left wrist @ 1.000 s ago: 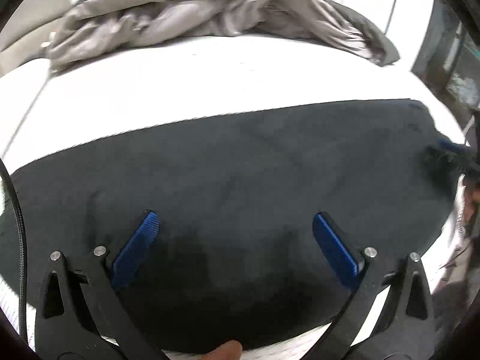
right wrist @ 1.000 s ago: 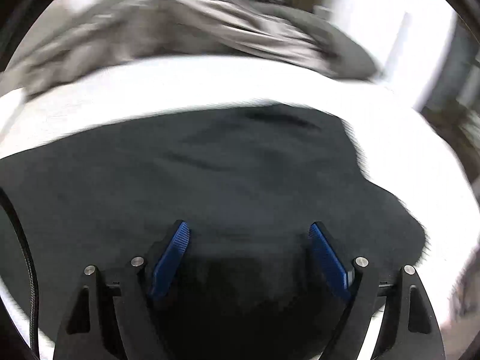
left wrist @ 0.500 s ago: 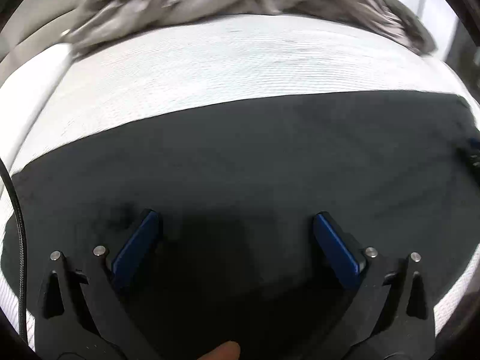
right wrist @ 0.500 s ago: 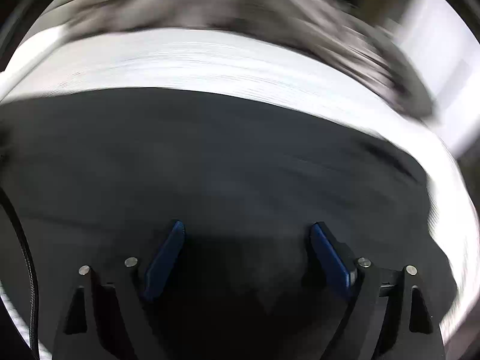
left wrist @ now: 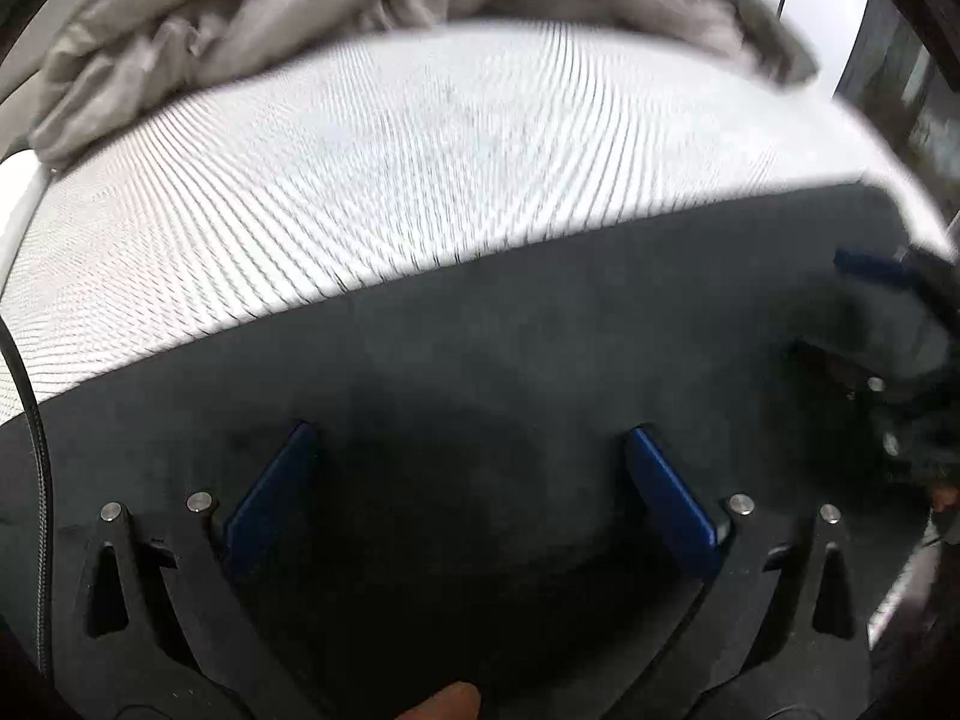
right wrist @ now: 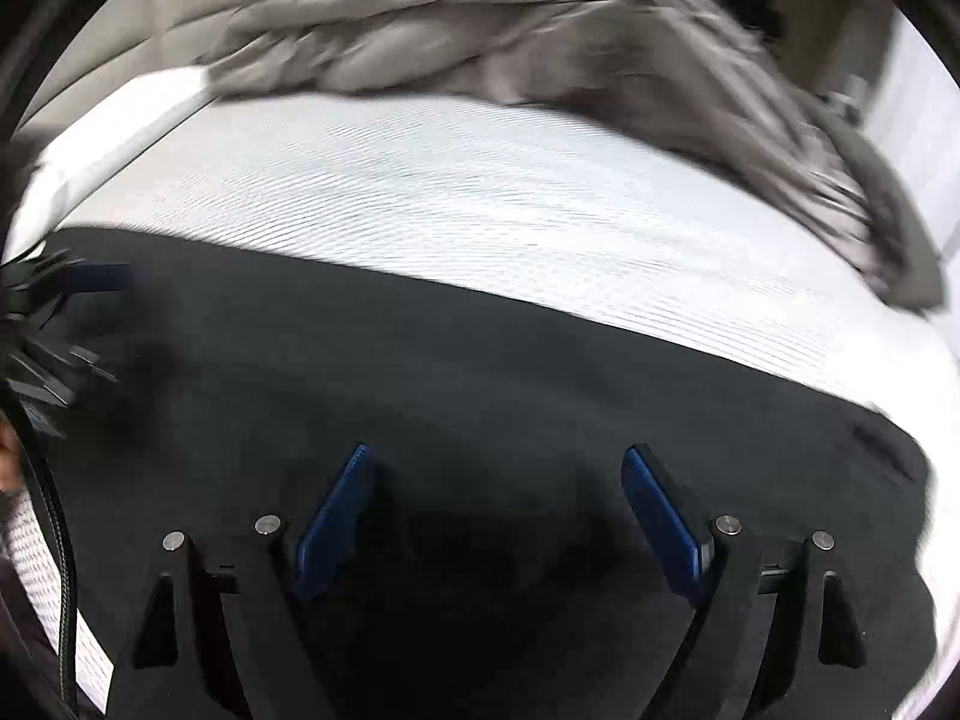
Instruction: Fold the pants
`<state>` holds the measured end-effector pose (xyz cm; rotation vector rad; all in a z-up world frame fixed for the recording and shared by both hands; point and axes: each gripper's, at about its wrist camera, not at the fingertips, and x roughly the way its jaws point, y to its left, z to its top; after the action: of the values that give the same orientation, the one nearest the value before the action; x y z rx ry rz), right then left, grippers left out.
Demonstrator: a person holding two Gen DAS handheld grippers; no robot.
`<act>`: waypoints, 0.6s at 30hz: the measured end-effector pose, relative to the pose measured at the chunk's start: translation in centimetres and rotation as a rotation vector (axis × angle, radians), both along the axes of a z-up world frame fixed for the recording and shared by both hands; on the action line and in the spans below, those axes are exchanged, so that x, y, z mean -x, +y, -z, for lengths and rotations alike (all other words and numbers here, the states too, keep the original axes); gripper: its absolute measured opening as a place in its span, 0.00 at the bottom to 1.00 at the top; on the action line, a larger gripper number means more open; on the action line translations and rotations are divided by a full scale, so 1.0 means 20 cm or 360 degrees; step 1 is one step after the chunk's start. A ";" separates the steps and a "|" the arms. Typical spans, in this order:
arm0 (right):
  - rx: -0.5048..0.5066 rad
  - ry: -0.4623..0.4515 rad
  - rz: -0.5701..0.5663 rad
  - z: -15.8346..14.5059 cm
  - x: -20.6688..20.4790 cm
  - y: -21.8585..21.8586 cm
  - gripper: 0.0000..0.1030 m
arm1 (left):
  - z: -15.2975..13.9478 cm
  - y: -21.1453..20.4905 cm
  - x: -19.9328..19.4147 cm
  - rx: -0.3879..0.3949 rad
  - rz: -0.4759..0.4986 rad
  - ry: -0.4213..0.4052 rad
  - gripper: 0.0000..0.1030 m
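Black pants (left wrist: 540,330) lie flat across a white textured bed (left wrist: 390,150), also in the right wrist view (right wrist: 480,372). My left gripper (left wrist: 471,444) is open, its blue pads low over the black cloth, empty. My right gripper (right wrist: 495,468) is open too, low over the pants near their right end. The right gripper shows at the right edge of the left wrist view (left wrist: 888,324); the left gripper shows at the left edge of the right wrist view (right wrist: 54,312).
A crumpled grey blanket (left wrist: 270,18) lies along the far side of the bed, also in the right wrist view (right wrist: 570,42). White sheet (right wrist: 480,192) lies between it and the pants. The bed's right edge drops off (left wrist: 888,138).
Both grippers have come lower and forward over the pants, and both stay open. The right gripper has swung left, so the pants' right end now sits at its right.
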<state>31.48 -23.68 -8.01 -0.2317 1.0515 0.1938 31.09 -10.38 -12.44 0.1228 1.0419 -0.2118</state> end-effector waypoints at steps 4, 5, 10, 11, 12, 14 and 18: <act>0.0049 0.0070 -0.0036 0.09 0.05 0.02 0.84 | 0.00 0.10 0.01 -0.0023 -0.0022 -0.0020 1.00; 0.0067 0.0059 0.0003 0.09 0.06 -0.04 0.84 | 0.00 0.17 0.01 -0.0022 -0.0061 -0.0026 1.00; 0.0275 0.0007 0.0569 0.09 0.11 -0.50 0.86 | -0.04 0.39 0.07 0.0046 -0.0228 -0.0058 0.99; 0.0209 0.0016 0.0648 0.07 0.12 -0.56 0.84 | -0.06 0.40 0.07 0.0027 -0.0265 -0.0064 0.99; 0.0150 -0.0002 0.0683 0.03 0.14 -0.57 0.79 | -0.09 0.39 0.07 0.0056 -0.0280 -0.0079 0.99; 0.0089 -0.0081 0.0658 -0.05 0.16 -0.51 0.79 | -0.16 0.34 0.07 0.0183 -0.0261 -0.0132 0.99; -0.0136 -0.0090 0.0396 -0.09 0.09 -0.18 0.79 | -0.18 0.08 0.04 0.0198 -0.0147 -0.0151 0.99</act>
<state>29.75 -27.28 -6.17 -0.0281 1.0039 0.0075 30.33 -8.77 -8.83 -0.0274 0.9354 -0.1845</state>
